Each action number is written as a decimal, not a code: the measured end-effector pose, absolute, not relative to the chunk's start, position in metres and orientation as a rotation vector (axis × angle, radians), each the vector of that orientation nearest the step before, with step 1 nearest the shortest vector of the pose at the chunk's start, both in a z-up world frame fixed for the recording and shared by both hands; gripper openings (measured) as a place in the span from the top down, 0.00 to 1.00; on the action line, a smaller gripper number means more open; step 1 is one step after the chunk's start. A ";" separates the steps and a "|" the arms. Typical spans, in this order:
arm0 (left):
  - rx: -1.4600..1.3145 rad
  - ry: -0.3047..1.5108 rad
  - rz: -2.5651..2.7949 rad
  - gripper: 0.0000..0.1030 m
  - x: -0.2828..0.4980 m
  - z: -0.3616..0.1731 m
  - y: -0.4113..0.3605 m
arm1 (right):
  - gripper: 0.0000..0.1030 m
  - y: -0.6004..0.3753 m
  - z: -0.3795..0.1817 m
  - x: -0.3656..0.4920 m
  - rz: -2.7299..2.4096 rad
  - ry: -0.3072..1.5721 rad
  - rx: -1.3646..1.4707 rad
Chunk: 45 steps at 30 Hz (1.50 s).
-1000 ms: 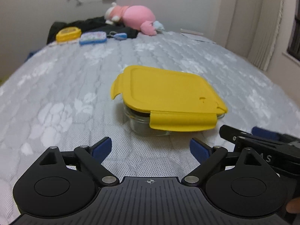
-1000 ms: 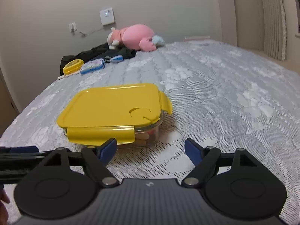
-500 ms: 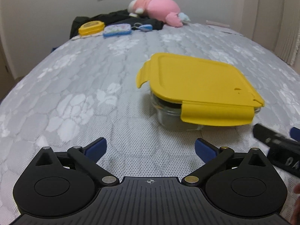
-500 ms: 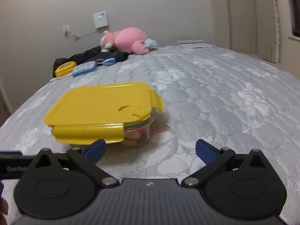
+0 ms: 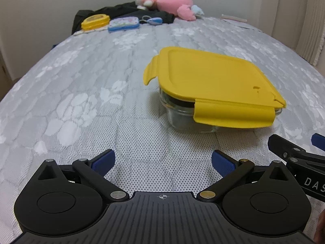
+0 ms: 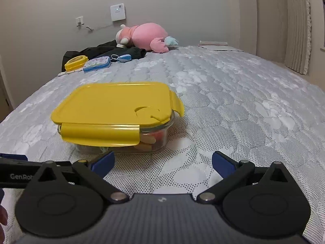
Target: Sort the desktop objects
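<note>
A glass food container with a yellow lid (image 5: 211, 81) sits on the grey quilted bed; its clip flaps stand unlatched. It also shows in the right wrist view (image 6: 113, 109), with pale and red items visible through the glass. My left gripper (image 5: 162, 160) is open and empty, short of the container and to its left. My right gripper (image 6: 162, 160) is open and empty, just in front of the container's right corner. Each gripper's body shows at the edge of the other's view.
At the far end of the bed lie a pink plush toy (image 6: 146, 36), a black garment (image 6: 105, 50), a small yellow container (image 6: 75, 62), a blue patterned case (image 6: 97, 63) and a blue tag (image 6: 124, 58). A wall stands behind; curtains hang on the right.
Both grippers have drawn back a little from the container and shifted; the left view now has the container further right. Both stay open. The container has not moved.
</note>
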<state>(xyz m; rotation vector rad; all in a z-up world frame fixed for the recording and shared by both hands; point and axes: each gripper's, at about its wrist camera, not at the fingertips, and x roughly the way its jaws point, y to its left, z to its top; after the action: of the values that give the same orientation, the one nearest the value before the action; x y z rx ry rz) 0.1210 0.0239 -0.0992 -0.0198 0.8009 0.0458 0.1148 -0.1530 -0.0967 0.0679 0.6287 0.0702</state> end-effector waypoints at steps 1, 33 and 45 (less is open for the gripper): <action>-0.020 0.804 0.046 0.00 0.122 -0.100 0.024 | 0.00 -0.153 -0.097 0.115 0.071 0.630 0.067; -0.041 0.844 0.049 0.00 0.121 -0.103 0.023 | 0.00 -0.154 -0.099 0.117 0.072 0.669 0.078; -0.047 0.866 0.050 0.00 0.123 -0.106 0.023 | 0.00 -0.155 -0.102 0.118 0.072 0.688 0.079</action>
<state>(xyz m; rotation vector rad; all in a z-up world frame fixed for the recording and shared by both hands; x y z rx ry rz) 0.1228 0.0232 -0.1063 -0.0468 0.8660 0.0499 0.1183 -0.1552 -0.1016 0.0793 0.6882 0.0718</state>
